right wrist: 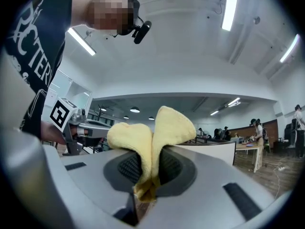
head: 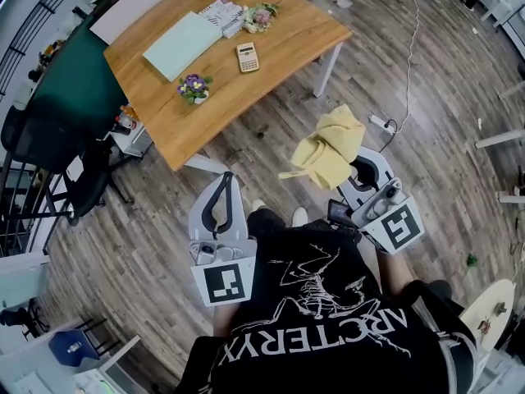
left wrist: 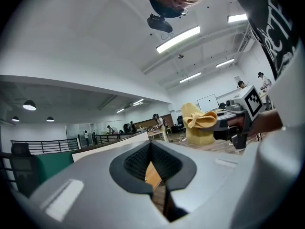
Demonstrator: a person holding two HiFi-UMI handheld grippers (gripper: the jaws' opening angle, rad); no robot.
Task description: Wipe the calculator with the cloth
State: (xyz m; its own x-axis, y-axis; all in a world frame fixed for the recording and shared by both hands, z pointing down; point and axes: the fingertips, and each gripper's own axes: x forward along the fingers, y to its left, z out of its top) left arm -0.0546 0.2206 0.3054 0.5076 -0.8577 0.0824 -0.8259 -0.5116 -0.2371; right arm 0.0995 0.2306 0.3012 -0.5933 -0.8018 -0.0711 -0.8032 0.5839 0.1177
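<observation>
The calculator [head: 247,57] lies face up on the wooden table [head: 279,56], far ahead of both grippers. A yellow cloth [head: 324,148] hangs bunched from my right gripper [head: 354,164], which is held over the floor in front of the person's body. In the right gripper view, that gripper [right wrist: 151,168] is shut on the cloth [right wrist: 143,137], whose two folds stick up between the pads. My left gripper [head: 226,179] is held level to the left, shut with nothing in it. In the left gripper view its tips [left wrist: 151,144] meet, and the cloth [left wrist: 198,123] shows off to the right.
On the table lie a pale green sheet [head: 182,45], a booklet [head: 221,12] and two small flower pots [head: 194,87] [head: 260,16]. A black chair [head: 49,150] and a green partition [head: 74,80] stand to the left. A power strip with its cable [head: 379,122] lies on the wood floor.
</observation>
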